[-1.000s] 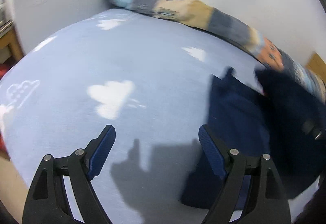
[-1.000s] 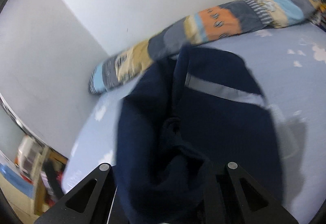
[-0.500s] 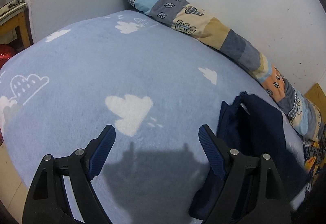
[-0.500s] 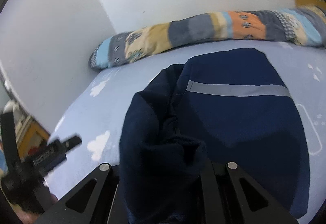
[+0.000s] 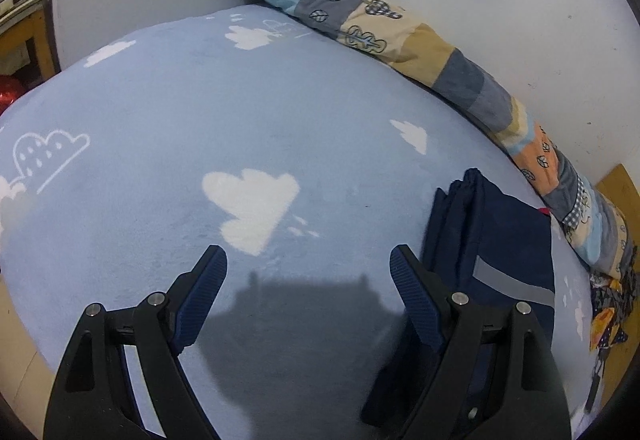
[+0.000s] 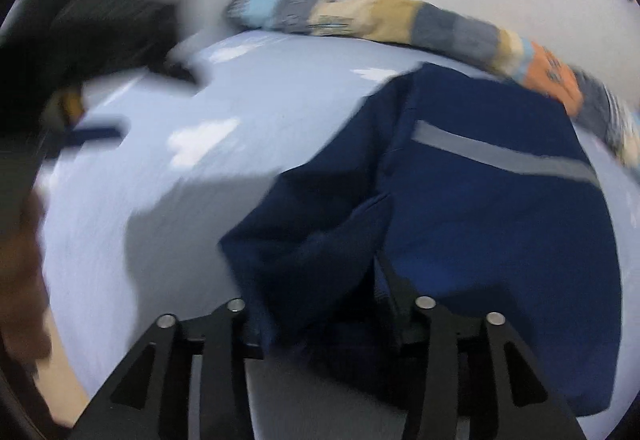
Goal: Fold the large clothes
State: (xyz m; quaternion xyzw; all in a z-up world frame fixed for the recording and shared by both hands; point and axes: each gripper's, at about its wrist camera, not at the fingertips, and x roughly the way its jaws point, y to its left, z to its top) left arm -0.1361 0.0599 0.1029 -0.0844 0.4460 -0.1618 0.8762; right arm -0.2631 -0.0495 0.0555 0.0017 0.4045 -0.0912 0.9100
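A dark navy garment [image 6: 500, 208] with a grey reflective stripe [image 6: 504, 156] lies folded on the light blue cloud-print bed cover [image 5: 240, 112]. My right gripper [image 6: 324, 304] is shut on a bunched fold of it at the near edge, and the cloth hides the fingertips. In the left wrist view the garment [image 5: 504, 240] lies to the right, behind the right finger. My left gripper [image 5: 308, 268] is open and empty above bare cover near a white cloud print [image 5: 252, 200].
A long patchwork bolster [image 5: 420, 44] runs along the white wall at the back. Patterned cloth [image 5: 608, 304] lies at the far right. A wooden frame [image 5: 28, 32] stands left of the bed. The left gripper appears blurred at the upper left of the right wrist view [image 6: 100, 36].
The right gripper has lowered the held navy cloth onto the bed, so the garment now lies flatter. The left gripper stayed open and shifted a little left, away from the garment.
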